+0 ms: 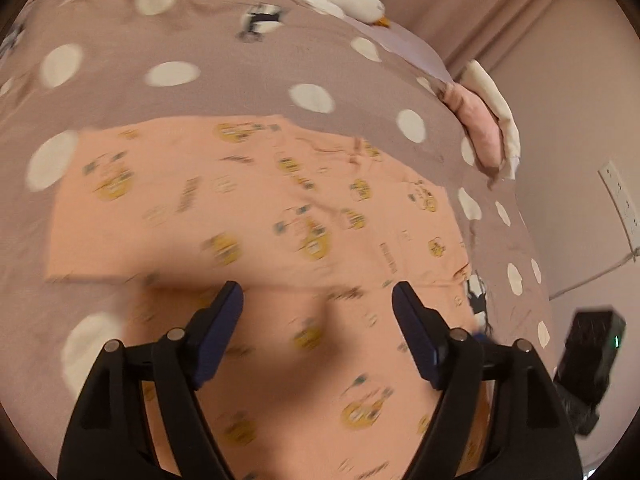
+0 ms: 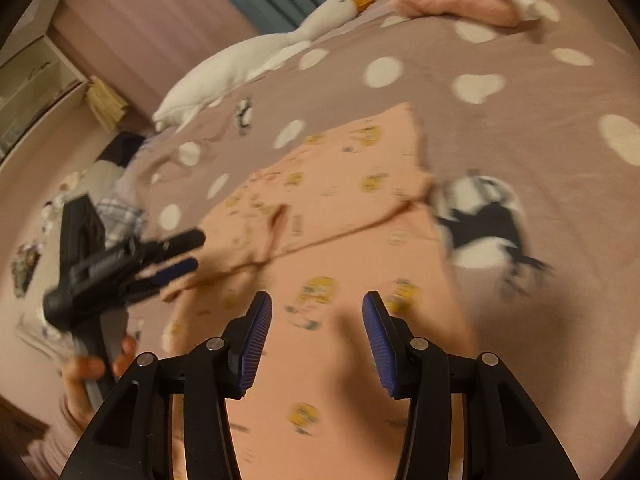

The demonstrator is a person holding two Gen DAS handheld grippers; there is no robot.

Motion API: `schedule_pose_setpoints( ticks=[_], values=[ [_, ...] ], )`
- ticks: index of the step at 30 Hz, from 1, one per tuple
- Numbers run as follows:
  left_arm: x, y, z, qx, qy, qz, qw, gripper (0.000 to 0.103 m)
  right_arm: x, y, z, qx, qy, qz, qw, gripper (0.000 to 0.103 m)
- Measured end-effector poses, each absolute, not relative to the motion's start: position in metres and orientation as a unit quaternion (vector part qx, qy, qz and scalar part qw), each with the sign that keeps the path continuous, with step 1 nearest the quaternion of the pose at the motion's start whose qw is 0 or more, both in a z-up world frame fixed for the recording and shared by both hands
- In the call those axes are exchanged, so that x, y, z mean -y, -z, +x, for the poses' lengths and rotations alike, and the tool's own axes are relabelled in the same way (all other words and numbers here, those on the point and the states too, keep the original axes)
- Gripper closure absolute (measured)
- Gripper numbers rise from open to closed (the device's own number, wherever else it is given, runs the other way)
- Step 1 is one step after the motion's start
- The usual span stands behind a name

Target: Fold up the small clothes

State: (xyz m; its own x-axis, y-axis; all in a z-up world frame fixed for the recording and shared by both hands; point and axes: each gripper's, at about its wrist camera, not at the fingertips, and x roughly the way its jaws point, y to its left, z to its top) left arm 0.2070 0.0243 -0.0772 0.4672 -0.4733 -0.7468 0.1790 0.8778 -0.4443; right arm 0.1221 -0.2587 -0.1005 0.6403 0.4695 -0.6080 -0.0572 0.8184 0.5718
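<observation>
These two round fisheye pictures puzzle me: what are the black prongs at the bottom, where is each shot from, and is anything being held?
Each picture comes from a camera mounted on a hand-held gripper, looking along its two blue-padded fingers. The left hand-held gripper and the right hand-held gripper are both open over a peach printed garment, holding nothing. The garment lies partly folded on a mauve polka-dot bedspread. A white plush goose and a pink pillow lie further back. In the right wrist view, a person's hand carries the left tool.
</observation>
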Motion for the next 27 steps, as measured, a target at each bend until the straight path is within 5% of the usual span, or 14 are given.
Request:
schedule_pose_setpoints(
  ticks=[17, 19, 21, 27],
  values=[
    [-0.145, 0.089, 0.138, -0.465, 0.08, -0.178, 0.864, 0.026, 0.176, 0.129, 0.236, -0.463, -0.181, 0.246, 0.832, 0.055],
    [-0.147, 0.09, 0.138, -0.464, 0.081, -0.182, 0.863, 0.026, 0.174, 0.129, 0.238, -0.464, -0.176, 0.239, 0.834, 0.063],
    [-0.145, 0.091, 0.139, -0.466, 0.083, -0.186, 0.861, 0.026, 0.169, 0.126, 0.238, -0.465, -0.176, 0.221, 0.839, 0.096],
    [-0.141, 0.092, 0.143, -0.469, 0.09, -0.186, 0.859, 0.026, 0.183, 0.076, 0.224, -0.402, -0.194, 0.202, 0.872, 0.097]
  ],
)
